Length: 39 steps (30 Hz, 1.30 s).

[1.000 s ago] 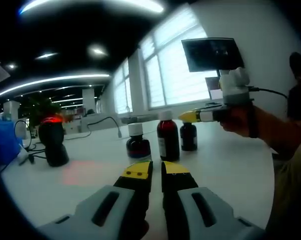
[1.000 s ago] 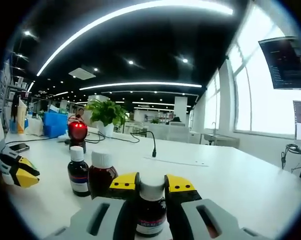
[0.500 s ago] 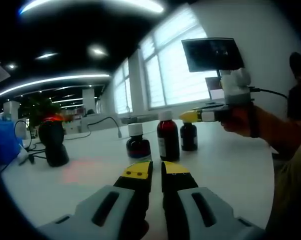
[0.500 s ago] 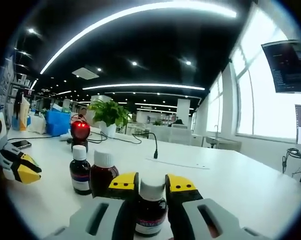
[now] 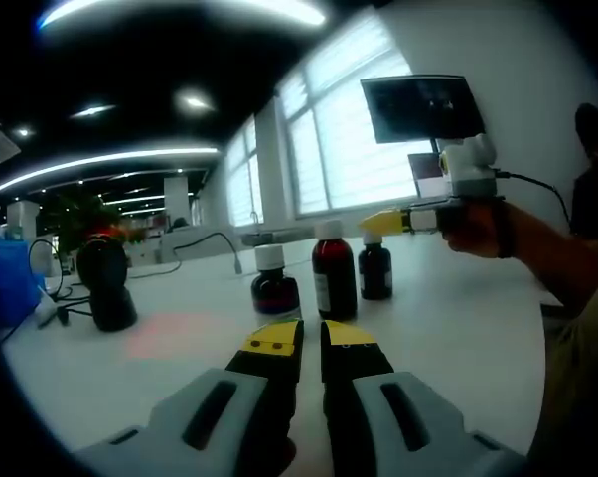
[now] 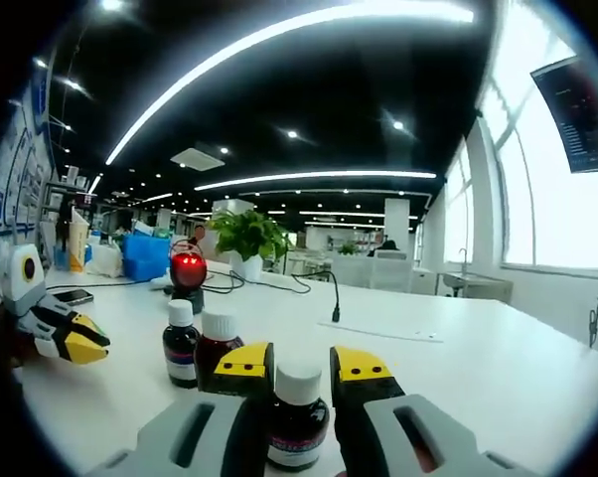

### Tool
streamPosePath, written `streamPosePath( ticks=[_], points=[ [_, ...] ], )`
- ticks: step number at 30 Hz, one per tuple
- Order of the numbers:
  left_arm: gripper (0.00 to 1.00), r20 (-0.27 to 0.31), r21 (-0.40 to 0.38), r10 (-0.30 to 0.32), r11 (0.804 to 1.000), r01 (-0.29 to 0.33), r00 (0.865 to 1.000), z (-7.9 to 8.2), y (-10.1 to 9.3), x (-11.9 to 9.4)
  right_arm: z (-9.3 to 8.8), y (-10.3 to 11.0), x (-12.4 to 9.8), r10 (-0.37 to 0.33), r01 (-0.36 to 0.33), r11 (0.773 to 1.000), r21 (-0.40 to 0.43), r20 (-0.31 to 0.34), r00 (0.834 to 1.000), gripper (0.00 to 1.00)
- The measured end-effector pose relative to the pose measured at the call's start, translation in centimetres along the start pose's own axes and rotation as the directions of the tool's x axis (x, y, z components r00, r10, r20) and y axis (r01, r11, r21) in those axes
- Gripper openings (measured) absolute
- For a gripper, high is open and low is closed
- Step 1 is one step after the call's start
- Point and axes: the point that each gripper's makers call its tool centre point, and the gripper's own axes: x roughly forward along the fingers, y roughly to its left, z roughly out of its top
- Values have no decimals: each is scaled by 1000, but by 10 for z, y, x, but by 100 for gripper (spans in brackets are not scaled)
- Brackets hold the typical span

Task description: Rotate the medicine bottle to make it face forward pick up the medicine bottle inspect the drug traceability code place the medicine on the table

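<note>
**Desk:** What do the right tongs have?

**Photographer:** A small dark medicine bottle, white-capped and upright, standing between the two yellow-tipped jaws in the right gripper view. The jaws flank it closely at cap height. Whether they are actually pressing the glass I cannot tell; the contact is hidden low in the frame.

**Desk:** And from the other side?

**Photographer:** In the left gripper view, the right tongs sit level with that same bottle's cap, a hand behind them. The bottle's long axis is vertical and the jaws come at it horizontally, so any turn would go round that upright axis.

**Desk:** The left tongs?

**Photographer:** The left tongs are nearly closed, a thin slit between the jaws, holding nothing. They point at the row of bottles from well back on the table.

**Desk:** Which hand is nearer the job?

**Photographer:** The right, plainly. It is at the bottle; the left hangs off toward the table's left edge in the right gripper view.

**Desk:** Neighbours?

**Photographer:** A red bottle and another dark bottle stand just beside, to the left of the jaws. A scanner with a red light sits farther back.

**Desk:** Stage of the task?

**Photographer:** My read: the rotate-or-lift step, code not yet inspected.
</note>
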Motion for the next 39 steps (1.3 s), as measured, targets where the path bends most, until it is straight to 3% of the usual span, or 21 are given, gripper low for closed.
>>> streamPosePath(
  ticks=[5, 14, 26, 39],
  points=[
    [0, -1, 11, 1, 1000, -1, 1000, 0, 0, 0, 1, 2, 2, 84, -85, 994, 69, 14, 996, 19],
    [0, -3, 10, 3, 1000, -3, 1000, -1, 0, 1, -16, 13, 8, 151, -149, 988, 42, -35, 988, 19],
    [0, -6, 12, 4, 1000, -4, 1000, -1, 0, 1, -17, 15, 6, 135, -133, 990, 55, -35, 990, 16],
    [0, -5, 9, 2, 1000, -2, 1000, 0, -1, 1, -16, 20, 3, 55, -53, 998, 45, -43, 998, 16]
  ],
)
